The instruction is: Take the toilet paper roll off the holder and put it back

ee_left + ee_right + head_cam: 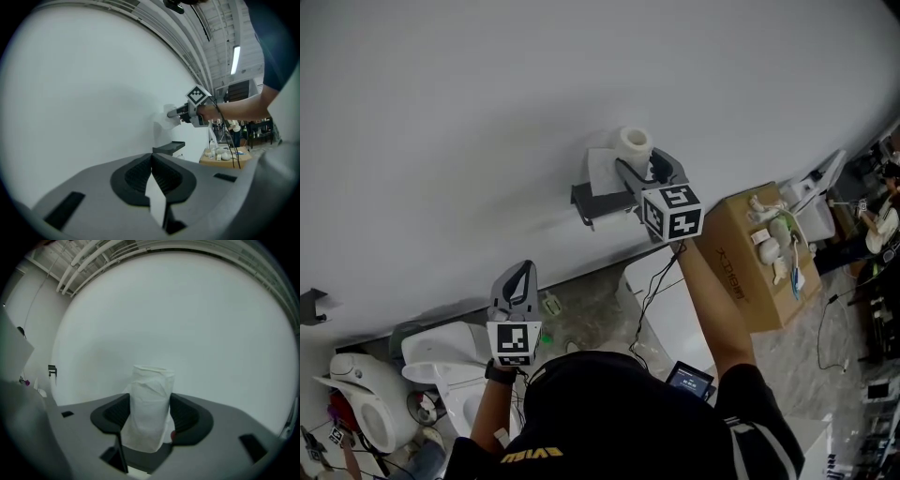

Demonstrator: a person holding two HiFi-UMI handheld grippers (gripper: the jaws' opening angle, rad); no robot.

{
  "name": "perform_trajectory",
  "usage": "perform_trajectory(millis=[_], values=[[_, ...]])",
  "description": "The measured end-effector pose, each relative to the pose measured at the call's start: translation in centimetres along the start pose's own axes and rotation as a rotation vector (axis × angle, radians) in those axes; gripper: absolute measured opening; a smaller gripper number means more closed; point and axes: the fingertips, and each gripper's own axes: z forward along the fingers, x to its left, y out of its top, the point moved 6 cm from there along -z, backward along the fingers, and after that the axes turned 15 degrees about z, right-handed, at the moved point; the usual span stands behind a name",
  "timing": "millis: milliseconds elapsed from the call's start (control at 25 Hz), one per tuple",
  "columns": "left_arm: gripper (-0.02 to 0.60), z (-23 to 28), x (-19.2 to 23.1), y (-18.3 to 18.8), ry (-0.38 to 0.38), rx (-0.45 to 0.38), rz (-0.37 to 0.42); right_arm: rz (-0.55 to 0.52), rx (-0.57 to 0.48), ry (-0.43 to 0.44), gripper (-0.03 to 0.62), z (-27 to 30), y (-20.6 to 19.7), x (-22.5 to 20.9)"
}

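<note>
My left hand-held gripper [521, 279] hangs empty, jaws together, out of the way. Above the holder [589, 199], the roll [633, 145] stands upright, clamped in my right hand-held gripper [645, 167], apparently clear for refitting.

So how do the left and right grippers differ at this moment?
The left gripper has its jaws shut on nothing; the right gripper is clamped on the toilet paper roll. The right gripper is up at the wall, holding the roll above the black holder; the left gripper is well away from both. Both grippers point toward the white wall.
</note>
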Motion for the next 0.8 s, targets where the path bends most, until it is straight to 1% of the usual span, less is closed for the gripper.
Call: perform_trajectory(millis=[280, 480, 600, 680, 800], values=[[0.011, 0.4, -0.4, 0.2, -0.017, 0.004, 0.002, 0.010, -0.029, 0.091, 0.264, -1.1, 4.4, 0.6], [0.011, 0.2, 0.1, -0.2, 0.004, 0.013, 0.002, 0.039, -0.051, 0.135, 0.264, -1.7, 7.2, 0.4], [0.011, -0.3, 0.6, -0.6, 0.024, 0.017, -0.006, 0.043, -0.055, 0.144, 0.264, -1.9, 7.8, 0.5], [0.011, -0.5, 0.9, -0.8, 0.035, 0.021, -0.015, 0.071, -0.052, 0.162, 0.264, -1.9, 7.8, 0.7], [0.011, -0.1, 0.7, -0.2, 0.040, 0.006, -0.033, 0.083, -0.057, 0.179, 0.264, -2.0, 8.3, 1.0]])
